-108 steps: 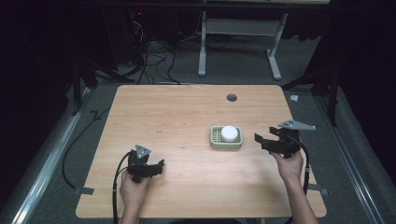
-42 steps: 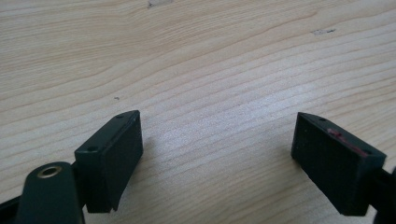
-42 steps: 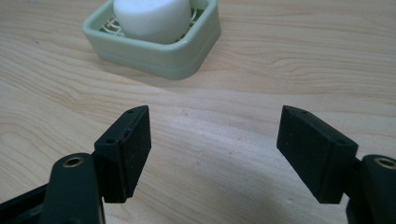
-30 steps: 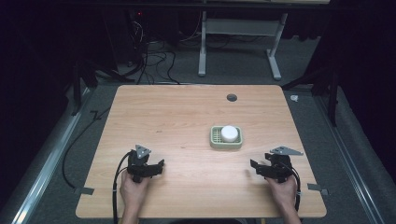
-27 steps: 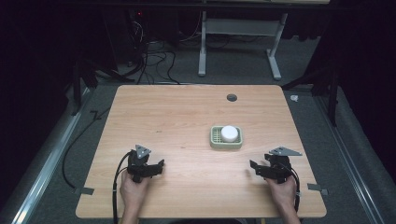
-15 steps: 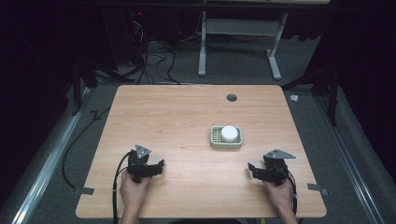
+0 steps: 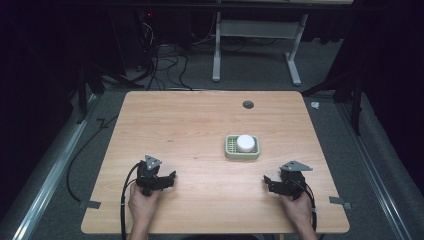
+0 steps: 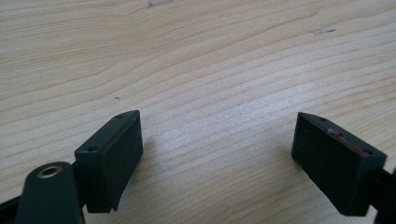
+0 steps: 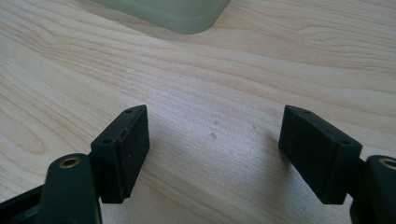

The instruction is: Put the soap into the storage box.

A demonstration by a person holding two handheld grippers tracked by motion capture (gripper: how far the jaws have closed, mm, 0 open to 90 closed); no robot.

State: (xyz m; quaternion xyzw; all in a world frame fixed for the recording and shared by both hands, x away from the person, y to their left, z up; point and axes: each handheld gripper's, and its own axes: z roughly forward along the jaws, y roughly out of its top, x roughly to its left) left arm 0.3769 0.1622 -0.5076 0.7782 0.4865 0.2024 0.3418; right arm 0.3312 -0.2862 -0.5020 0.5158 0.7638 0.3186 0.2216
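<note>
Beside right hand-held gripper point(image 7: 272, 183) — soap dish point(image 7: 242, 148) lengthwise across.

Bare worktop point(image 7: 200, 125) lay open between the left claw point(image 7: 167, 181) and right claw point(image 7: 270, 182); the only obstacle was a green dish point(image 7: 242, 148) holding a white puck point(image 7: 246, 142), near the right claw.

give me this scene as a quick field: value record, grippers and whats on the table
left gripper: open, low over bare wood near the table's front left
right gripper: open, nothing between its jaws, front right
soap dish: pale green, right of centre, apart from both grippers
white round piece: sits in the dish
table: light wood, dark round hole near the far edge
</note>
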